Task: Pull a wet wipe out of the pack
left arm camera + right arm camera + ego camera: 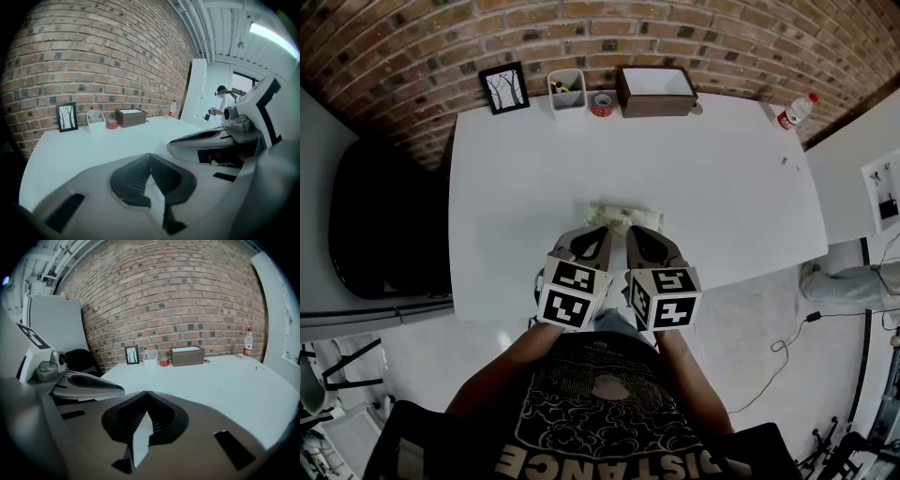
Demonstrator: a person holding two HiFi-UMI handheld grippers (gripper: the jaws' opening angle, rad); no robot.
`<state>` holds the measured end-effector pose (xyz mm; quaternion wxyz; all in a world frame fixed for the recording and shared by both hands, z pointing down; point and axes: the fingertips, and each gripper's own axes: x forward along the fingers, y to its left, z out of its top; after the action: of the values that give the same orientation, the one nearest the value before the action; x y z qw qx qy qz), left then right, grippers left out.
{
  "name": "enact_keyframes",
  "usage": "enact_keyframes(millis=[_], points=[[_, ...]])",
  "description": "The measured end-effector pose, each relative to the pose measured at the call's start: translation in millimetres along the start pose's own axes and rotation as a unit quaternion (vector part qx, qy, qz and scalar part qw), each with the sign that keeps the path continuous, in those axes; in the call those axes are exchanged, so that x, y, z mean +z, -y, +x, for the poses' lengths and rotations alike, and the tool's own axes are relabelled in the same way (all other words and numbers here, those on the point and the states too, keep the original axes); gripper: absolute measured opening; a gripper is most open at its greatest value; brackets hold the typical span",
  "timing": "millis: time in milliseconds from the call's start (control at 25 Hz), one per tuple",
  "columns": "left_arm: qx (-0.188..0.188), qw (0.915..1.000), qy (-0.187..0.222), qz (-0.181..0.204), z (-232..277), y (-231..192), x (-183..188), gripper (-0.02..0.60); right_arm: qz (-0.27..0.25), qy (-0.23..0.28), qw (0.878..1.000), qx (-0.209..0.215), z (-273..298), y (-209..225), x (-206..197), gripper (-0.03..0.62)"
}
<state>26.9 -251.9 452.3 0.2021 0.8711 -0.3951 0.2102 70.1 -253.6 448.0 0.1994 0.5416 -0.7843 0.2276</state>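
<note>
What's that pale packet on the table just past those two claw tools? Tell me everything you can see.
It is a wet wipe pack, a soft-looking, pale greenish pouch lying flat on the white table near its front edge. The left gripper and right gripper hide its near side; whether they touch it cannot be told. Its opening cannot be made out.

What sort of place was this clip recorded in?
Probably an indoor workshop or lab space: a bare brick wall, a white table, exposed ceiling pipes and a loose cable beside the table.
</note>
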Motion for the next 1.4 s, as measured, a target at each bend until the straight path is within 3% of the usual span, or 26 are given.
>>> enact_keyframes(millis=[840,1400], points=[[-0.027,0.9990,0.023,0.026,-31.9,10.5,3.4,0.012,-0.002,0.068,0.997,-0.031,-39.3,-22.7,28.2,0.017],[-0.058,0.9966,0.033,0.047,-56.1,22.9,-6.9,0.012,0.011,0.082,0.995,-0.061,-64.6,-44.7,15.7,0.017]])
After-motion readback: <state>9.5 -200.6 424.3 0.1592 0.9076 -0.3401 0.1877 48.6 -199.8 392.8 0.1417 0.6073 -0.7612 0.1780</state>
